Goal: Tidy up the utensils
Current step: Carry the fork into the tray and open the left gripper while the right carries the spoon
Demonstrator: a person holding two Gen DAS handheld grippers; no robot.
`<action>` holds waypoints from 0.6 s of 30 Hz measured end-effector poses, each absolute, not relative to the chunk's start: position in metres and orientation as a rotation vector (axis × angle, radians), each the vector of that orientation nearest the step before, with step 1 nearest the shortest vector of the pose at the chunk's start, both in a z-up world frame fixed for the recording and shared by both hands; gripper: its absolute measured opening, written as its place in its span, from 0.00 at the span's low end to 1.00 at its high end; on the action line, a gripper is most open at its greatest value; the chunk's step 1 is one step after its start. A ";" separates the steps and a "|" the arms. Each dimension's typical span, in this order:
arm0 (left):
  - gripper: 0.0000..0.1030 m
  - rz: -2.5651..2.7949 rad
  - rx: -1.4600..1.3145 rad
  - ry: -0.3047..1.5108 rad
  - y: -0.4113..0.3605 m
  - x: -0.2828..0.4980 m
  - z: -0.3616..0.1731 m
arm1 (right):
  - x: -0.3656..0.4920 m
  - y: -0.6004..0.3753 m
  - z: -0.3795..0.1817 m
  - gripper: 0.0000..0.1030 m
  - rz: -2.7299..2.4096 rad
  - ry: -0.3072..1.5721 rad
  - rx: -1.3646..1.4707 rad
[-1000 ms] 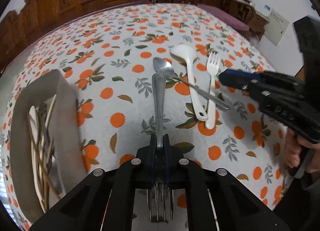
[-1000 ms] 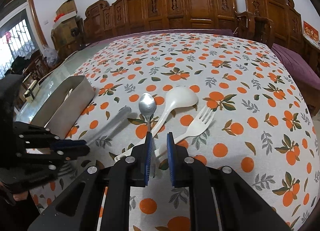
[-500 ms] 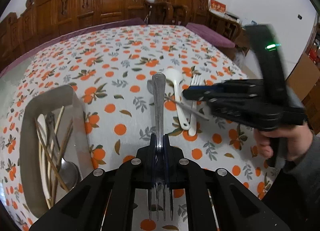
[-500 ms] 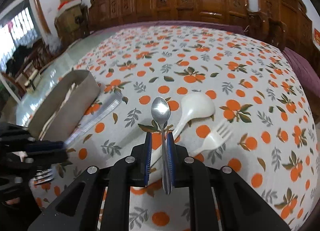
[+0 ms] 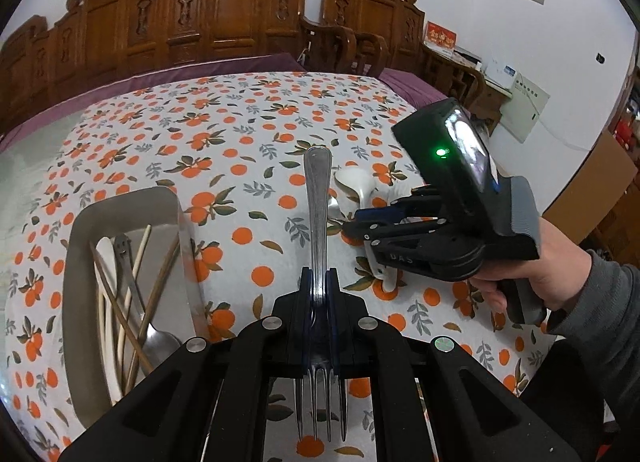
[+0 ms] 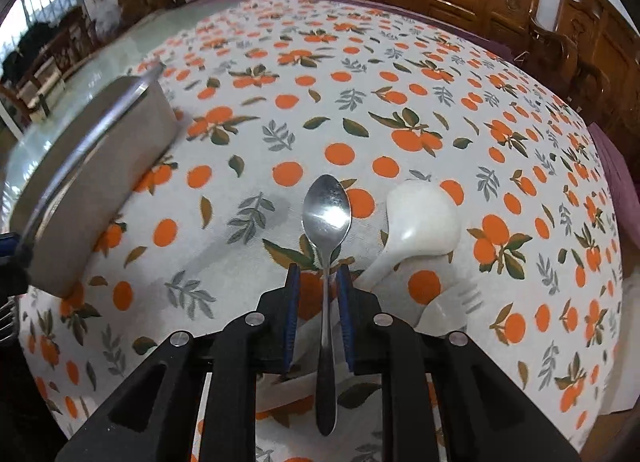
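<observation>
My left gripper (image 5: 319, 282) is shut on a metal fork (image 5: 318, 202), held above the table with its handle pointing away and its tines toward the camera. A grey tray (image 5: 120, 206) to its lower left holds chopsticks, a metal spoon and a white utensil. My right gripper (image 6: 318, 278) points steeply down over a metal spoon (image 6: 327, 214) lying on the cloth. Its blue pads straddle the spoon's neck with a gap on each side. A white plastic spoon (image 6: 424, 218) and a white plastic fork (image 6: 448, 306) lie just right of it.
The table wears an orange-print cloth (image 6: 360, 74). The tray (image 6: 120, 134) stands at the left in the right wrist view, with the held fork's handle (image 6: 88, 138) in front of it. Carved wooden chairs (image 5: 240, 14) line the far side. A person's hand and grey sleeve (image 5: 580, 294) hold the right gripper.
The left gripper has risen with the fork, bringing more of the tray's inside into view. The right gripper has moved left and tipped down over the metal spoon, its pads now astride the neck.
</observation>
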State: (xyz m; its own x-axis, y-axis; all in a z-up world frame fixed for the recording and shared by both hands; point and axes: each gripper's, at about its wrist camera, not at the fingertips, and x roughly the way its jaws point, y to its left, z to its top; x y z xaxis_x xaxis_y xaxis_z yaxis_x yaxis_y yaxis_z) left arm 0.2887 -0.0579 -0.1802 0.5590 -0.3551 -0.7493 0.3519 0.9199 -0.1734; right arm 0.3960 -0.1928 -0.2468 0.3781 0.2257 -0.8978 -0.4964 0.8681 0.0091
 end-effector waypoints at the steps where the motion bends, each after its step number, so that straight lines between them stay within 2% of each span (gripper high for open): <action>1: 0.06 -0.416 -0.005 0.883 -0.057 0.289 -0.180 | 0.399 -0.191 -0.249 0.20 0.457 1.119 -0.295; 5: 0.06 -0.414 -0.009 0.880 -0.054 0.289 -0.178 | 0.405 -0.193 -0.249 0.19 0.447 1.163 -0.263; 8: 0.06 -0.412 -0.011 0.872 -0.052 0.288 -0.175 | 0.404 -0.191 -0.249 0.04 0.429 1.177 -0.259; 18: 0.06 -0.385 -0.013 0.843 -0.038 0.280 -0.163 | 0.389 -0.191 -0.236 0.03 0.411 1.118 -0.206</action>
State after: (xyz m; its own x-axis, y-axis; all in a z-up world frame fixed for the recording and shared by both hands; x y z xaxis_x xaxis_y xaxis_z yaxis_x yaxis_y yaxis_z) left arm 0.2804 -0.0376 -0.1630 0.6004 -0.3372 -0.7252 0.3269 0.9310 -0.1622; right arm 0.3888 -0.1912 -0.2360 0.3728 0.2164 -0.9023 -0.4195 0.9067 0.0441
